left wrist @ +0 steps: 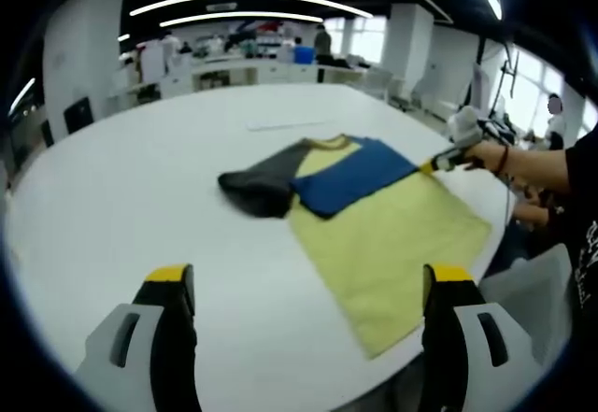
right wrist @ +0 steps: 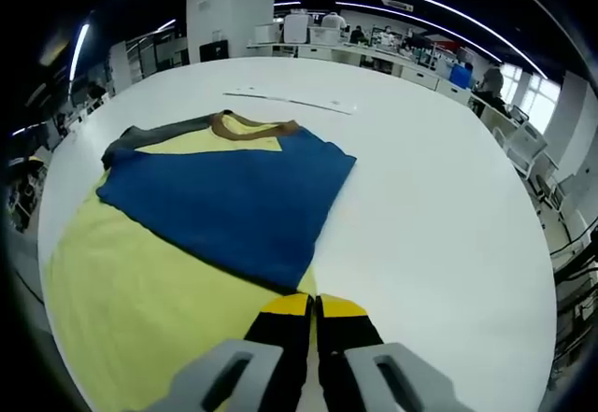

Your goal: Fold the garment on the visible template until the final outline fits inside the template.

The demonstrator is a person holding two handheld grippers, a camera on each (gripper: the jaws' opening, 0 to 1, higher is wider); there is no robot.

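Observation:
A yellow shirt (left wrist: 392, 244) with a brown collar lies flat on the round white table (left wrist: 140, 178). Its dark grey sleeve (left wrist: 257, 183) sticks out to the left, and its blue sleeve (left wrist: 355, 177) is folded across the chest. In the right gripper view the blue sleeve (right wrist: 224, 202) covers the upper part of the yellow body (right wrist: 140, 309). My right gripper (right wrist: 313, 305) is shut at the blue sleeve's corner, pinching the cloth; it also appears as the right gripper (left wrist: 432, 163) held by a person's hand. My left gripper (left wrist: 308, 286) hangs open above bare table, short of the shirt.
A thin pale sheet (left wrist: 285, 125) lies flat on the table beyond the collar, seen again as the pale sheet (right wrist: 294, 102). The shirt's lower hem reaches the table edge (left wrist: 374, 356). A person's arm (left wrist: 533, 164) comes in from the right. Desks and people stand far behind.

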